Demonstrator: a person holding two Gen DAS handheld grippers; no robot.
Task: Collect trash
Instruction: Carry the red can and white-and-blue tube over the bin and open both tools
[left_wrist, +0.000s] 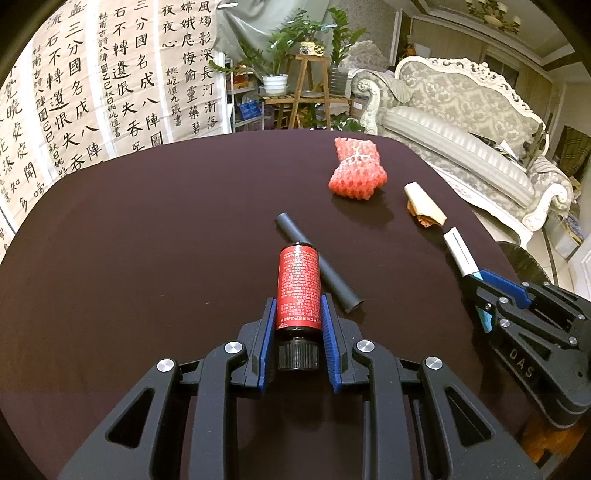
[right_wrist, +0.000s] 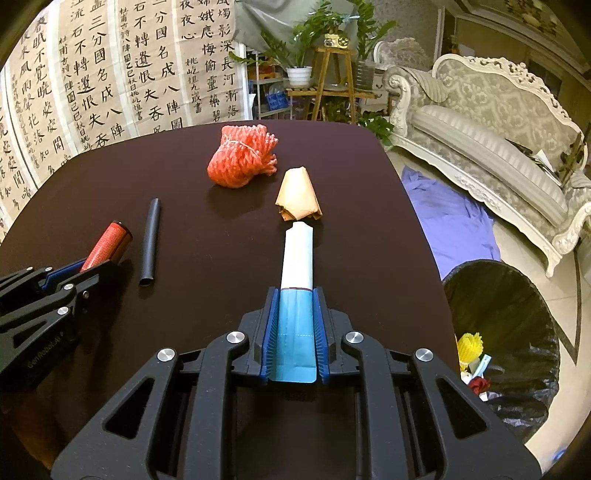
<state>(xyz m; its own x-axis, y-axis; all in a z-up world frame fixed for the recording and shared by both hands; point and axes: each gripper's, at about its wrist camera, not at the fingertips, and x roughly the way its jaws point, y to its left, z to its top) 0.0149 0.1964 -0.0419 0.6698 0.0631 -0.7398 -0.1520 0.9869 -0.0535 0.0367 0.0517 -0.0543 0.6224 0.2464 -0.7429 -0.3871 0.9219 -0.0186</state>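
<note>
My left gripper (left_wrist: 298, 303) is shut on a small dark bottle with a red label (left_wrist: 298, 288), cap toward the camera, above the dark table (left_wrist: 147, 258). My right gripper (right_wrist: 295, 295) is shut on a long white and blue paper packet (right_wrist: 298, 258). On the table lie a black tube (left_wrist: 317, 262), a red foam net bundle (left_wrist: 356, 170) and a crumpled tan paper wrapper (left_wrist: 424, 205). The right wrist view shows them too: the tube (right_wrist: 150, 240), the net bundle (right_wrist: 240, 158), the wrapper (right_wrist: 298, 195), and the left gripper's bottle (right_wrist: 107, 245).
A black-lined trash bin (right_wrist: 517, 332) with some litter in it stands on the floor right of the table. A purple cloth (right_wrist: 450, 221) lies on the floor. A pale sofa (left_wrist: 461, 122) is at the right, calligraphy sheets (left_wrist: 92, 92) and plants (left_wrist: 295, 55) behind.
</note>
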